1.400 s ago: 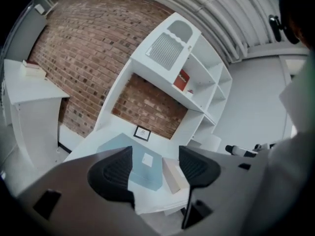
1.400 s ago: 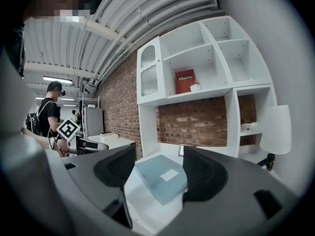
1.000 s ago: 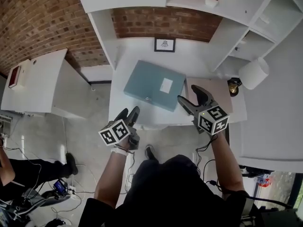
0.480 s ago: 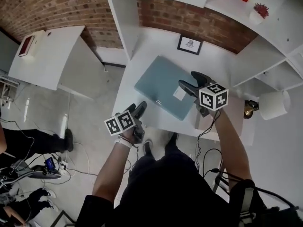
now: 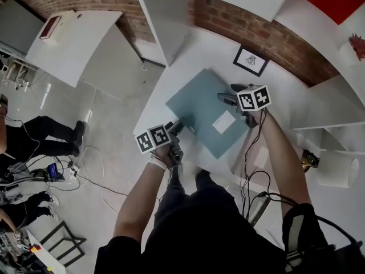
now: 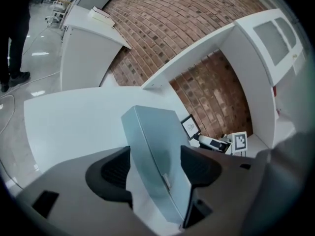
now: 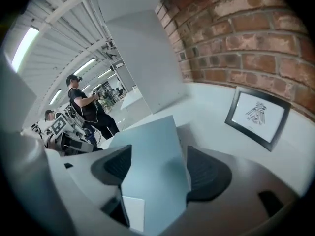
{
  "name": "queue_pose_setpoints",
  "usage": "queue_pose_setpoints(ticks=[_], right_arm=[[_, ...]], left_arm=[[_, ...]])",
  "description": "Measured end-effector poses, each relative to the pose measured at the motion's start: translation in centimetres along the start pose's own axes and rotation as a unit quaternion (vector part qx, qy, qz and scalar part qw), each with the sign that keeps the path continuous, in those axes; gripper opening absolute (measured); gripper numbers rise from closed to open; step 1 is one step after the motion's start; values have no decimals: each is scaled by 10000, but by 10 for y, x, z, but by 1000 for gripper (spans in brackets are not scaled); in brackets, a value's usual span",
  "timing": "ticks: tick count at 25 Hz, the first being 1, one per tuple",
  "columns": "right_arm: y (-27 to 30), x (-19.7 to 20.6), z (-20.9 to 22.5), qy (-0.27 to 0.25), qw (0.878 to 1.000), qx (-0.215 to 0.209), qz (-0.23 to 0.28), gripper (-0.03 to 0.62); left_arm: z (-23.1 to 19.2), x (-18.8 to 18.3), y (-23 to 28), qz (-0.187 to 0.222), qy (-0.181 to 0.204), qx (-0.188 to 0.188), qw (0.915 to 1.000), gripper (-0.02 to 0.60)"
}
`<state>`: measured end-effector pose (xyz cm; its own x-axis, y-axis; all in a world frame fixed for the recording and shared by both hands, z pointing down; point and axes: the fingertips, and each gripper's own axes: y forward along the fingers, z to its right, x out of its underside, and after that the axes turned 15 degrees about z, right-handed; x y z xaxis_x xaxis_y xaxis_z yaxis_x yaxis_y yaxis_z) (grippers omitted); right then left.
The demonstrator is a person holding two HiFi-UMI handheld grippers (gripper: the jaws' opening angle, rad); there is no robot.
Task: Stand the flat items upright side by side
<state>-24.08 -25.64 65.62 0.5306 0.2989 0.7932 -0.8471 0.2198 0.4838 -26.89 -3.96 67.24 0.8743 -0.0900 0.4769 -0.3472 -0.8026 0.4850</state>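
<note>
Person has leaned in over the white desk [image 5: 177, 76]; a second ago both hands hung short of its near edge, now both are down on it. The grey-blue flat folder [image 5: 206, 108] has not budged: it lies flat on the desktop, turned cornerwise, well clear of the small framed picture [image 5: 250, 60] leaning on the brick wall. The two claws have closed in on it from opposite ends. The left gripper [image 5: 177, 125] is at its near, lower-left edge; the right gripper [image 5: 227, 93] is at its far, upper-right edge. Both sets of jaws have just been opening wider and stand well apart. In each gripper view the folder's edge runs up the gap between the pads, and I see no pad pressing on it, so nothing is clamped yet. Reading: the reach is done and the grasp is next; the lift onto edge has not begun, so the task is barely started. Small detail: the white label [image 5: 223, 121] sits on the top face, nearer the right claw, and a little clasp [image 6: 167, 182] on the edge sits right in the left claw's gap.
</note>
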Motion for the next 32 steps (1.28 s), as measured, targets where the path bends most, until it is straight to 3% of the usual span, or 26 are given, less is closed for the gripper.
queue_pose_setpoints(ticks=[6, 11, 14, 20, 23, 28, 32], right_arm=[[34, 14, 6, 50, 9957, -505, -774, 367], [44, 40, 6, 26, 9927, -340, -1153, 368], [45, 37, -1, -12, 9950, -246, -971, 367], [34, 25, -30, 53, 9984, -250, -510, 360], [27, 13, -50, 181, 9996, -193, -141, 362], [3, -3, -81, 385, 9980, 62, 497, 360], [-27, -20, -103, 277, 9931, 431, 1054, 350]], left_arm=[[-1, 13, 16, -23, 89, -249, 9996, 305], [-14, 23, 29, -254, 226, -513, 9981, 305], [-12, 21, 34, -245, 308, -513, 9979, 302], [-10, -16, 21, 2, 890, -489, 9948, 302], [-5, -44, 11, 208, 1398, -385, 9892, 302], [17, -75, -9, 454, 1869, -41, 9813, 302], [43, -95, -23, 645, 2423, 413, 9672, 302]])
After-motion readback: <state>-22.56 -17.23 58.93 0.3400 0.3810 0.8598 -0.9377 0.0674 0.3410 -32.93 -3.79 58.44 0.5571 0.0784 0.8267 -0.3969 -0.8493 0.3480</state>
